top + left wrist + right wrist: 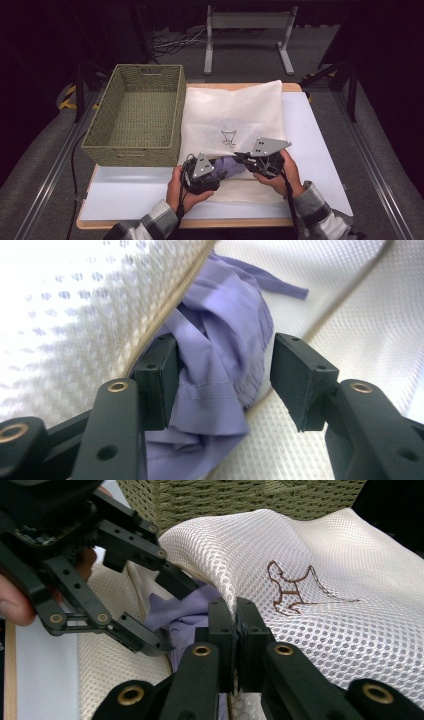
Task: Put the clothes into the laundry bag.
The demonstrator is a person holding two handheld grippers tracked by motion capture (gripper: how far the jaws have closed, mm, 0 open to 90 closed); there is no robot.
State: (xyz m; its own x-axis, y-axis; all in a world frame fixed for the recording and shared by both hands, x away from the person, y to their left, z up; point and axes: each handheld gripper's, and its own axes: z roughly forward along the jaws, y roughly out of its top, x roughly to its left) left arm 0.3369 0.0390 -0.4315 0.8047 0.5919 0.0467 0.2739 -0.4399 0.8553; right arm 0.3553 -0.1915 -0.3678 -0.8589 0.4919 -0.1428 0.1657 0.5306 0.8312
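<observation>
No words, brand names, labels or numbers can be read anywhere in the pictures. One sign is seen: a small figure stitched in brown outline on the white mesh bag (235,112), an animal-like shape (295,591) without any lettering. In the high view the same mark (228,138) is seen near the bag's middle.

The purple garment (220,355) lies mostly hidden inside the white mesh laundry bag (235,110); its kind cannot be told. In the left gripper view the near mesh is blurred, and the bottom edge cuts off the cloth.
</observation>
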